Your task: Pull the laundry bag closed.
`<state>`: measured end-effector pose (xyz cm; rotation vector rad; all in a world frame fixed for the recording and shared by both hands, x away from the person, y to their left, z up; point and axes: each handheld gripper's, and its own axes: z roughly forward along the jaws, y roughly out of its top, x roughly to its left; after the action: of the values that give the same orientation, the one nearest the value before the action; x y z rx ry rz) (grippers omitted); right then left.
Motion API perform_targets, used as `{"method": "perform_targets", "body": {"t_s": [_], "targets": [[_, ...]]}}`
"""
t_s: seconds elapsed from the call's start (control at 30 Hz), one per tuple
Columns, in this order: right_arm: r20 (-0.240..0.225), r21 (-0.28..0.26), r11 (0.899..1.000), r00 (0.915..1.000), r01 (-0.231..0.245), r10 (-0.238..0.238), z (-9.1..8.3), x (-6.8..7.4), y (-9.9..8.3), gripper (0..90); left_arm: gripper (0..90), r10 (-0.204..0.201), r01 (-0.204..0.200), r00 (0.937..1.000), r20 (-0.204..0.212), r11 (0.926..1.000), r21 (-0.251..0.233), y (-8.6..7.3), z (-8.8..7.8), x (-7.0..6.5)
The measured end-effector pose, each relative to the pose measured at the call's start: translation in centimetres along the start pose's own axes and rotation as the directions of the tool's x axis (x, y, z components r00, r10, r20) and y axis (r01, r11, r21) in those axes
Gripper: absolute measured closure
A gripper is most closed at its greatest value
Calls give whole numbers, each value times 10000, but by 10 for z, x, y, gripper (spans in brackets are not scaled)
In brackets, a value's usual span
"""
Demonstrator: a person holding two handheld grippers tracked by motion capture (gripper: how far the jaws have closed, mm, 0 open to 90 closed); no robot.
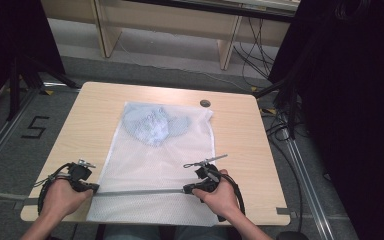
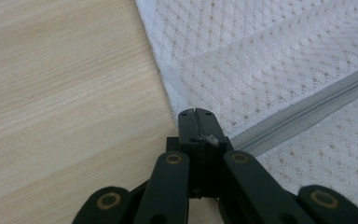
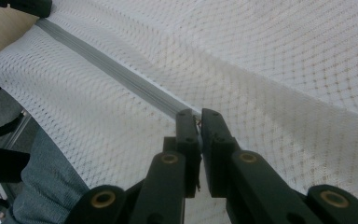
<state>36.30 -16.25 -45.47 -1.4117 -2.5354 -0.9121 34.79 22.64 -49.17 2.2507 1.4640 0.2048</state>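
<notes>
One white mesh laundry bag [image 1: 155, 165] covers the table [image 1: 240, 130] at frame centre, blue clothes [image 1: 152, 124] inside at its upper end. Grey zipper [image 1: 140, 192] crosses lower frame between both tools: left gripper [image 2: 196, 112] clenched on its end, right gripper [image 3: 196, 114] pinching the pull.

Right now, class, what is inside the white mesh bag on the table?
Inside the mesh bag, at its far end, lies a crumpled pale blue cloth. The mesh blurs it, so what kind of garment it is cannot be told.
</notes>
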Motion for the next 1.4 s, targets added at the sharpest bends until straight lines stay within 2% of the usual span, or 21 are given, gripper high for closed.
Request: {"method": "perform_targets", "body": {"t_s": [0.1, 0.2, 0.23, 0.27, 0.3, 0.37, 0.4, 0.43, 0.5, 0.57, 0.6, 0.63, 0.67, 0.73, 0.97, 1.1, 1.13, 1.23, 1.27, 1.33, 1.4], "targets": [[179, -55, 10000, 9998, -38, 39, 0, -1, -1, 870, 900, -2, 2, 10000, 3, 10000, 2, 0, 0, 0], [-30, -88, 10000, 10000, -4, 4, -1, -2, -2, 870, 900, 55, -55, 10000, -4, 10000, 43, 0, 0, 0], [199, -18, 10000, 9998, -60, 61, -1, -2, -2, 869, 900, 52, -52, 10000, -7, 10000, 39, 0, 0, 0], [182, -50, 10000, 9998, -10, 11, -1, -3, -2, 870, 900, 60, -60, 10000, -15, 10000, 41, 0, 0, 0], [33, -52, 9999, 9999, -161, 161, -2, -2, -3, 870, 900, 71, -71, 10000, -15, 10000, 45, 0, 0, 0], [144, 4, 9997, 9996, -226, 225, -3, -2, -3, 870, 900, 57, -57, 10000, -11, 10000, 41, 0, 0, 0], [46, 13, 9987, 9987, -510, 510, -4, 0, -3, 870, 900, 58, -58, 10000, -8, 10000, 44, 0, 0, 0], [98, -84, 9999, 9999, -76, 77, -3, -3, -3, 870, 900, 58, -58, 10000, -9, 10000, 41, 0, 0, 0], [213, 24, 9998, 9996, -197, 197, -3, -3, -3, 870, 900, 51, -51, 10000, -6, 10000, 46, 0, 0, 0], [98, -57, 10000, 10000, -1, 1, -4, -6, -4, 870, 900, 67, -67, 10000, -8, 10000, 47, 0, 0, 0], [265, 43, 9998, 9995, -193, 192, -4, -5, -4, 870, 900, 60, -60, 10000, -6, 10000, 48, 0, 0, 0], [124, 42, 9988, 9987, -494, 494, -5, -3, -4, 870, 900, 65, -65, 10000, -10, 10000, 43, 0, 0, 0], [143, -23, 9998, 9997, -190, 191, -5, -6, -4, 869, 900, 78, -78, 10000, -13, 10000, 56, 0, 0, 0], [58, 11, 9993, 9993, -380, 380, -6, -5, -4, 870, 900, 76, -76, 10000, -21, 10000, 49, 0, 0, 0], [48, 57, 9994, 9994, -347, 346, -7, -7, -5, 869, 900, 65, -65, 10000, -19, 10000, 50, 0, 0, 0], [232, -21, 9997, 9995, -234, 234, -8, -10, -6, 869, 900, 77, -77, 10000, -22, 10000, 53, 0, 0, 0], [264, -21, 9992, 9988, -400, 400, -7, -9, -7, 870, 900, 79, -78, 10000, -23, 10000, 50, 0, 0, 0], [62, 28, 9991, 9991, -428, 428, -9, -10, -7, 869, 900, 72, -72, 10000, -22, 10000, 47, 0, 0, 0], [338, 81, 9993, 9988, -365, 362, -9, -12, -8, 870, 900, 155, -155, 9998, 108, 9999, 45, 0, 0, 1], [291, 5, 9997, 9993, -224, 224, -9, -14, -8, 869, 900, 38, -38, 10000, -15, 10000, 54, 0, 0, 0], [205, 2, 9994, 9992, -333, 333, -10, -14, -9, 869, 900, 59, -59, 10000, -17, 10000, 44, 0, 0, 0]]}}
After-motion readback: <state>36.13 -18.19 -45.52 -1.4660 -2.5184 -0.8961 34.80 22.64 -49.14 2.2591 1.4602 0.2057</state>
